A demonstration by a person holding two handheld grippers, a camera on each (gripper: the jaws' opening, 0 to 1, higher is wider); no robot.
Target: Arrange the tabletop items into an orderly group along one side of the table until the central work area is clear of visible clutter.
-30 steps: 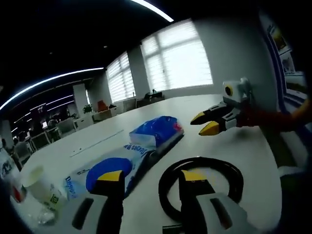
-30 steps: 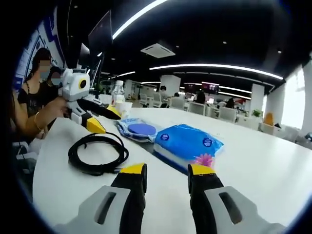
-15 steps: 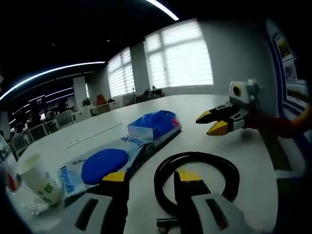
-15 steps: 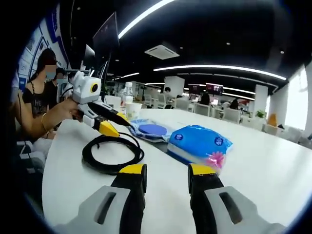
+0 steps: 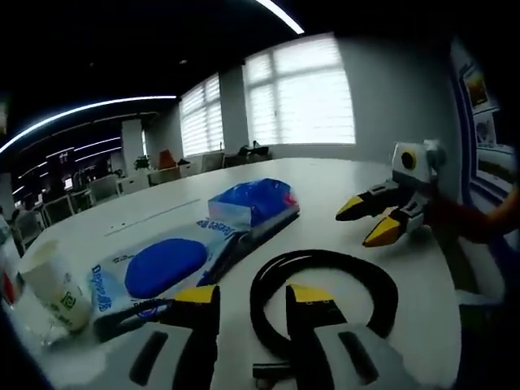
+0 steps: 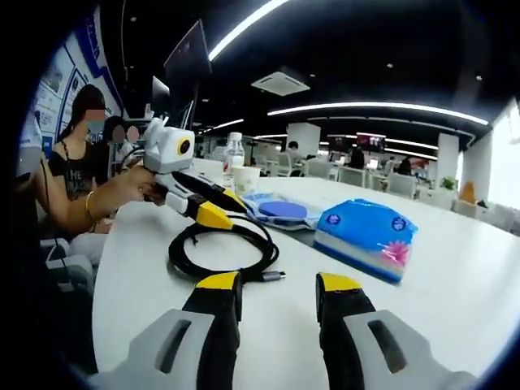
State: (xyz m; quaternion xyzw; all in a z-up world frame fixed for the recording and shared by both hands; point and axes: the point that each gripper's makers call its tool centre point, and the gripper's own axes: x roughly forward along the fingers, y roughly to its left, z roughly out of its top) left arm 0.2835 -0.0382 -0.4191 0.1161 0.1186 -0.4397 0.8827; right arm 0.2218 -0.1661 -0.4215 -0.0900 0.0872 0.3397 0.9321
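1. A white table (image 5: 390, 268) is seen bearing every item.
2. A flat blue-and-white wipes pack (image 5: 158, 268) is laid beside the coiled cable, on the side away from the right gripper.
3. A blue tissue packet (image 5: 252, 205) is placed just beyond the wipes pack, further from the left gripper than the coiled cable.
4. A black coiled cable (image 5: 325, 296) is laid flat on the table; the left gripper (image 5: 248, 294) is held over its near edge, jaws apart and empty.
5. The right gripper (image 5: 370, 219) is held beside the cable's far side, jaws parted, nothing clamped.
6. A paper cup (image 5: 49, 284) is stood upright past the wipes pack, well apart from the cable.
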